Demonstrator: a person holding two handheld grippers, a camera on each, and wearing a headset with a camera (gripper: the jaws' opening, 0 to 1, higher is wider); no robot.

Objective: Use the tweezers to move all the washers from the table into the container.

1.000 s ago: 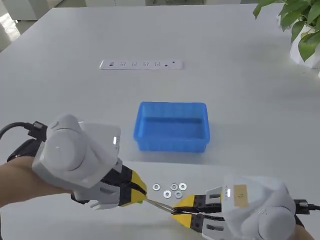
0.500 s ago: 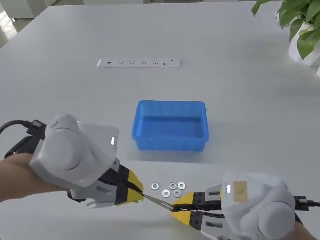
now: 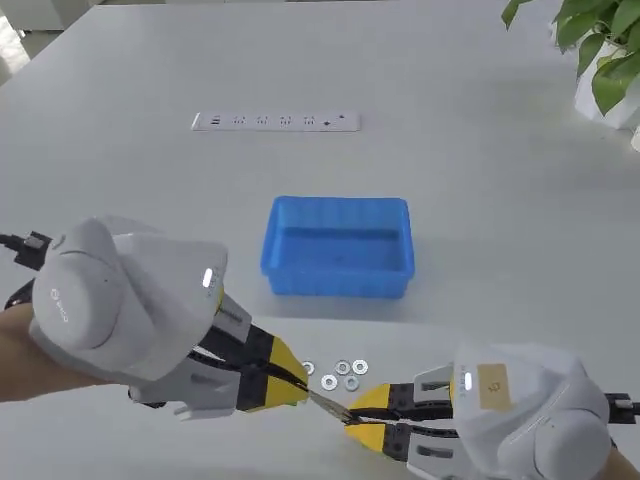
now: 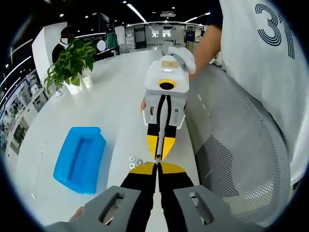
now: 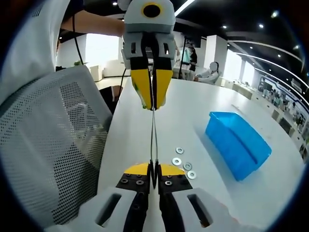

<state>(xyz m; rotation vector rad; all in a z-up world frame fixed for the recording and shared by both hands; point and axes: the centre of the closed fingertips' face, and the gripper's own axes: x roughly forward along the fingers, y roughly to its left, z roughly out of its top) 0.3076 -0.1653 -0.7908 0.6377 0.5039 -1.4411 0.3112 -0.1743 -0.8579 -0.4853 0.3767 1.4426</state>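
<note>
Since a second ago the left gripper [image 3: 285, 380] has rolled and its white body has swung out to the left, while both grippers have kept hold of the tweezers. Its yellow fingers [image 3: 268, 362] are closed tight on one end of the thin metal tweezers [image 3: 325, 403], which span low over the white desk [image 3: 480, 200]. Just beyond them lie the washers [image 3: 338, 373], a small loose cluster on the desk, near the blue container [image 3: 338, 247], which looks empty. At the right, the right gripper [image 3: 367, 418] has its fingers closed on the other end. This looks like a regrip: one side should stay clamped until the other has reseated across the tweezers' arms, with the tips kept off the washers so none scatter.
</note>
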